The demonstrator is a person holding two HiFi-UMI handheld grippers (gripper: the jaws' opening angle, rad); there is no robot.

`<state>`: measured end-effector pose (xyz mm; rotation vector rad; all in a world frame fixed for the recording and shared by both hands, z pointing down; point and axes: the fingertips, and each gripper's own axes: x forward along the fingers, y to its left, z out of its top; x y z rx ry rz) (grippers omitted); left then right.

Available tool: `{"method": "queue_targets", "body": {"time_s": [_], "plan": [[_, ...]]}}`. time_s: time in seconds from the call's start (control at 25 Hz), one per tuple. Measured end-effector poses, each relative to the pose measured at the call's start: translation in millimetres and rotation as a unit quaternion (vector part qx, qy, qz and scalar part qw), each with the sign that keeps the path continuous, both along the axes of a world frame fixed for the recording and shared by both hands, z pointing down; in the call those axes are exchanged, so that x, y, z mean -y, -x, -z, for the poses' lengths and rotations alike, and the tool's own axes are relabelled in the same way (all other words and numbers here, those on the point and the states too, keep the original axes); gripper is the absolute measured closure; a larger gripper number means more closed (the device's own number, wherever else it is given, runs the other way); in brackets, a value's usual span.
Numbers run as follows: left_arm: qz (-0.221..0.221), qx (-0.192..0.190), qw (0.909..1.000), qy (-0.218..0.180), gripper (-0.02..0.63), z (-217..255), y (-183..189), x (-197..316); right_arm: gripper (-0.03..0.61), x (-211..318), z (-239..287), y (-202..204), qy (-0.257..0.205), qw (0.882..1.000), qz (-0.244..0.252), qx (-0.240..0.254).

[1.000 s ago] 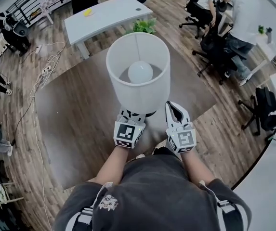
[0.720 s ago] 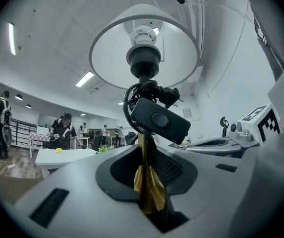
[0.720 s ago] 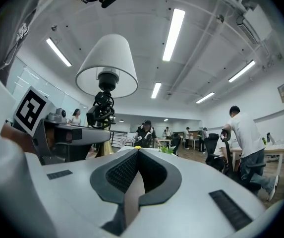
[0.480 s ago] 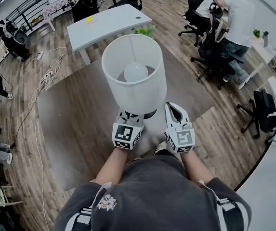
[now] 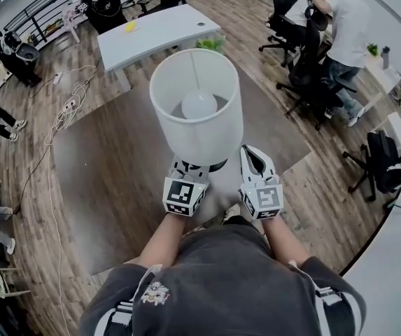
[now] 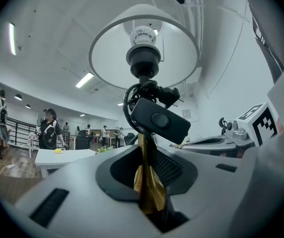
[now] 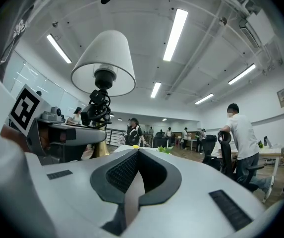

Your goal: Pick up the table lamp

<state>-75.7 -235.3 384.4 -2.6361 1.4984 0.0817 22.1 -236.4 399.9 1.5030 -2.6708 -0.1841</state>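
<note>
The table lamp has a white drum shade (image 5: 197,128) with a round bulb (image 5: 199,105) inside. It is held up above the dark brown table (image 5: 116,166). My left gripper (image 5: 190,172) sits just under the shade. In the left gripper view, my left gripper (image 6: 142,155) is shut on the lamp's gold stem (image 6: 144,182). A black cord switch (image 6: 160,119) hangs just above the jaws, and the shade (image 6: 144,53) is overhead. My right gripper (image 5: 250,154) is to the right of the lamp, not touching it. Its jaws (image 7: 138,155) are shut on nothing.
A white desk (image 5: 155,30) and a green plant (image 5: 210,44) stand beyond the table. To the right are office chairs (image 5: 305,61) and a standing person (image 5: 347,26). Cables (image 5: 60,117) trail over the wood floor at the left.
The lamp has risen slightly with my left gripper still shut on its stem. My right gripper has stayed beside it. People at the back have moved.
</note>
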Motion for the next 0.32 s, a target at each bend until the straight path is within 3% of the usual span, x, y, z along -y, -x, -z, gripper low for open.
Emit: {"method": "queue_targets", "body": {"time_s": [0.32], "plan": [[-0.001,0.003,1.0,0.001,0.525,-2.5,6.9,1.5,0.554,1.4,0.8,9.1,-0.001,1.0,0.007,0.006]]}}
